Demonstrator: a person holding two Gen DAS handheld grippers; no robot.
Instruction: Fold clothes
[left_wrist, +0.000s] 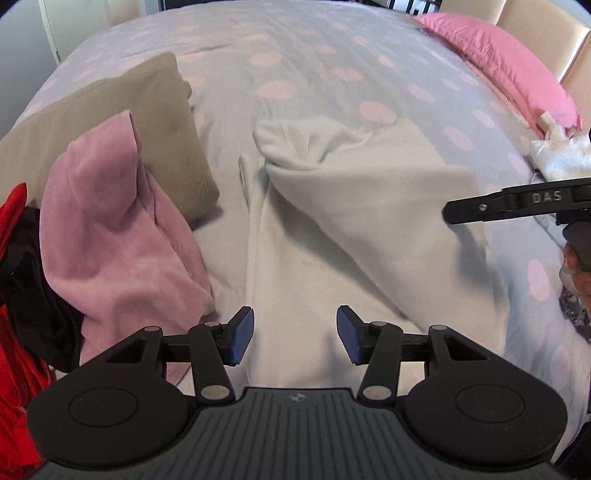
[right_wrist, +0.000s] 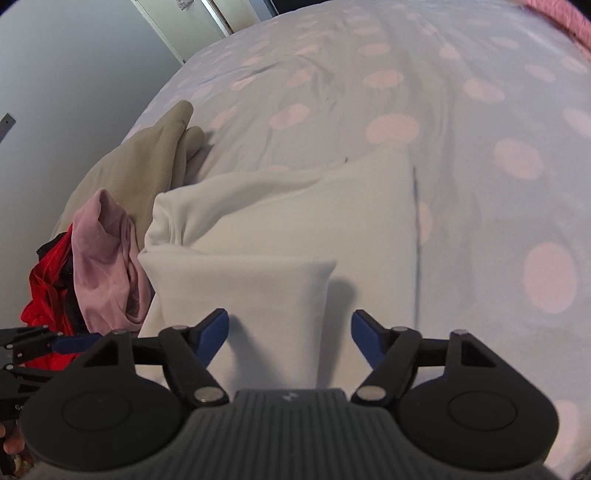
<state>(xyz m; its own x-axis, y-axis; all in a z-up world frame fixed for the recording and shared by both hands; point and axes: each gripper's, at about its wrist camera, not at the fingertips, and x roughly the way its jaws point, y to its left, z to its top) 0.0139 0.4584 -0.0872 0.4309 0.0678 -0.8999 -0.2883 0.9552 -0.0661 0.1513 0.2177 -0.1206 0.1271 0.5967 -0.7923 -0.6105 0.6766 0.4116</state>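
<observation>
A white garment (left_wrist: 354, 206) lies partly folded in the middle of the bed, its near part running toward me as a long strip. My left gripper (left_wrist: 295, 336) hovers open over that near strip, with nothing pressed between its blue pads (left_wrist: 242, 336). My right gripper (left_wrist: 448, 214) reaches in side-on from the right, over the garment's right edge. In the right wrist view the white garment (right_wrist: 295, 221) shows a folded flap under my right gripper (right_wrist: 290, 332). That gripper is open, with a gap beside the cloth. My left gripper (right_wrist: 61, 345) shows at the left edge.
A pink velvety garment (left_wrist: 118, 229), a folded tan one (left_wrist: 147, 122) and red and black clothes (left_wrist: 14, 295) are heaped at the left. The grey bedcover with pink dots (left_wrist: 314, 74) stretches beyond. A pink pillow (left_wrist: 517, 66) and a white fluffy item (left_wrist: 557, 155) lie at the right.
</observation>
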